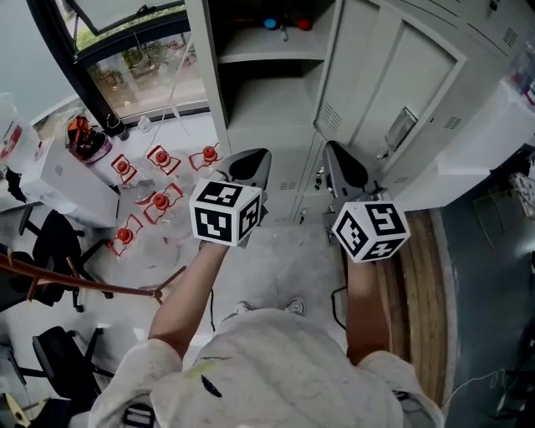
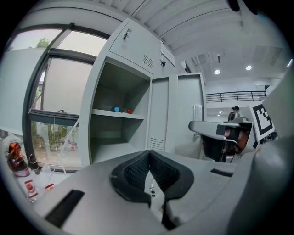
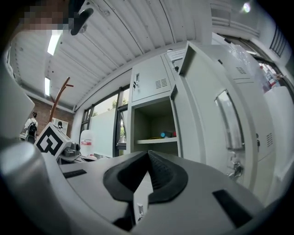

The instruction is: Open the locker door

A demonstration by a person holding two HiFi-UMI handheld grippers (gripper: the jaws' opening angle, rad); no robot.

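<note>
Contents of the pale grey metal shelf in the open compartment, one blue item and one red item, are too small to identify. Both forearms reach forward, roughly level. Left gripper and right gripper: jaws together, nothing between them. One tall grey sheet-metal locker door stands swung open right of the compartment, apart from both grippers.

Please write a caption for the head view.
Left gripper and right gripper, shut and empty, before the open locker door.

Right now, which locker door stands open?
The tall lower door, swung clear of the shelved compartment; the small door above is shut.
</note>
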